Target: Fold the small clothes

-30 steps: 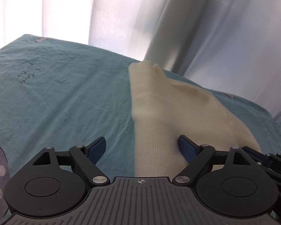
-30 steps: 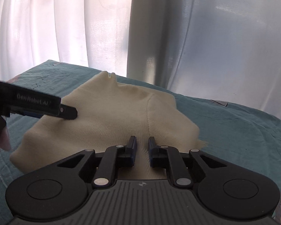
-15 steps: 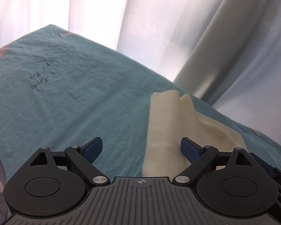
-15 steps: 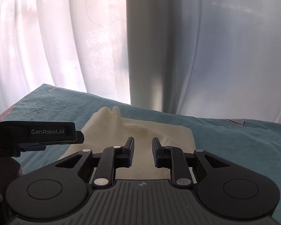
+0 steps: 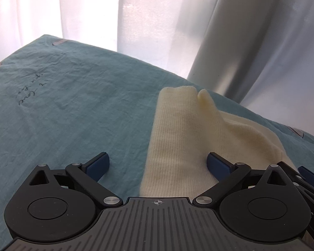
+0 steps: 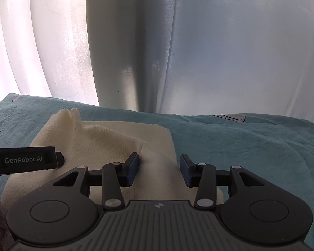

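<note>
A cream knit garment (image 5: pixel 184 138) lies folded on the teal cloth (image 5: pixel 73 108); it also shows in the right wrist view (image 6: pixel 106 142). My left gripper (image 5: pixel 158 164) is open, its jaws wide apart over the garment's near left edge, holding nothing. My right gripper (image 6: pixel 159 170) is open above the garment's near right corner and holds nothing. The left gripper's body (image 6: pixel 25 160) shows at the left of the right wrist view. The garment's near edge is hidden behind both grippers.
White curtains (image 6: pixel 178 41) hang close behind the far edge of the teal cloth (image 6: pixel 251 146). Handwriting (image 5: pixel 31 92) is on the cloth at the left. The right gripper's fingers (image 5: pixel 309 175) show at the right of the left wrist view.
My right gripper has opened from nearly shut to wide. Both grippers pulled back and rose, then the left came forward over the garment again.
</note>
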Demonstrator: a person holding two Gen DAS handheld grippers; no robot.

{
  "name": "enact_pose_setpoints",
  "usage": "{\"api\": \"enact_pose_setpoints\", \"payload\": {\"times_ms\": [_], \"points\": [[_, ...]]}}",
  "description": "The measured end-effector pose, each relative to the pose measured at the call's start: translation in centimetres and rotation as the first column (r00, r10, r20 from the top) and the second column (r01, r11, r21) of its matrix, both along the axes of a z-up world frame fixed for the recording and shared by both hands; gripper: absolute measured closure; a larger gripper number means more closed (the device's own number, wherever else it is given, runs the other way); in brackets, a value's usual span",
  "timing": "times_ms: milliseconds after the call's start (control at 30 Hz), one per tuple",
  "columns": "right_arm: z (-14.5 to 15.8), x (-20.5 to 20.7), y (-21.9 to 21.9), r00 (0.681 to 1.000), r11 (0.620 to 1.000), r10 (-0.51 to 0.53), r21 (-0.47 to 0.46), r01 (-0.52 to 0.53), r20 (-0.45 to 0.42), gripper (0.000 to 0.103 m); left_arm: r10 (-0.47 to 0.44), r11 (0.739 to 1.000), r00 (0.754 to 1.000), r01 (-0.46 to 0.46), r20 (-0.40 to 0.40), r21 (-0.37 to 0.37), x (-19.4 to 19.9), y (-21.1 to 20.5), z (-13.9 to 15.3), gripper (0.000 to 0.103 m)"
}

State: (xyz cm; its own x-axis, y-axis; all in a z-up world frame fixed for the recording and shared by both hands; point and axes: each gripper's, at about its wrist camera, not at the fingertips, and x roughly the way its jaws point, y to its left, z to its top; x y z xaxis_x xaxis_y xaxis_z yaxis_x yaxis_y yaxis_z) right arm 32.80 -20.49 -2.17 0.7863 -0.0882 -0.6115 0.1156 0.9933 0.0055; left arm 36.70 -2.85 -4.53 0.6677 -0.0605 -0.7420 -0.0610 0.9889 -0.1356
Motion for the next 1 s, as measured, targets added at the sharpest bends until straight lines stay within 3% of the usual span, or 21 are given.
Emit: {"api": "enact_pose_setpoints", "payload": {"times_ms": [133, 267, 367, 467, 533, 600, 667, 767, 967, 1000], "points": [[1.2, -1.2, 0.1, 1.000, 0.999, 0.015, 0.044, -0.015, -0.010, 0.054, -0.041, 0.999, 0.999, 0.042, -0.030, 0.023, -1.2, 0.8, 1.0, 0.001], [3.3, -6.8, 0.8, 0.993, 0.991, 0.121, 0.053, -0.122, 0.010, 0.054, -0.116, 0.993, 0.993, 0.116, 0.000, 0.005, -5.6, 2.6, 3.0, 0.001], [3.7, -11.7, 1.2, 0.985, 0.985, 0.173, 0.026, -0.173, 0.002, 0.054, -0.142, 0.990, 0.990, 0.142, 0.001, -0.006, -9.0, 4.0, 4.0, 0.001], [2.5, -14.0, 1.3, 0.984, 0.984, 0.175, -0.033, -0.176, -0.044, 0.054, -0.166, 0.986, 0.985, 0.166, -0.035, -0.008, -10.9, 4.4, 3.0, 0.001], [1.8, -14.3, 0.7, 0.987, 0.987, 0.156, -0.038, -0.157, -0.040, 0.044, -0.163, 0.987, 0.986, 0.163, -0.027, -0.007, -11.1, 4.4, 2.1, 0.000], [1.7, -13.7, 0.1, 0.990, 0.992, 0.128, -0.007, -0.129, -0.054, 0.041, -0.151, 0.988, 0.987, 0.151, -0.045, -0.007, -11.1, 4.7, 2.4, 0.000], [2.4, -13.4, 0.2, 0.990, 0.994, 0.108, 0.012, -0.108, -0.091, 0.041, -0.151, 0.988, 0.987, 0.152, -0.052, 0.008, -11.9, 4.8, 3.5, 0.001], [3.4, -14.9, 1.2, 0.971, 0.987, 0.163, 0.031, -0.160, -0.175, 0.037, -0.208, 0.976, 0.975, 0.211, -0.076, 0.046, -14.0, 5.2, 4.3, 0.001], [2.6, -20.9, 2.0, 0.903, 0.972, 0.200, 0.192, -0.134, -0.381, 0.012, -0.251, 0.965, 0.941, 0.262, -0.226, 0.017, -19.5, 6.3, 2.7, 0.000], [2.4, -21.6, 2.3, 0.889, 0.972, 0.200, 0.198, -0.127, -0.412, 0.004, -0.253, 0.964, 0.935, 0.266, -0.249, 0.023, -20.2, 6.4, 2.5, 0.000]]}}
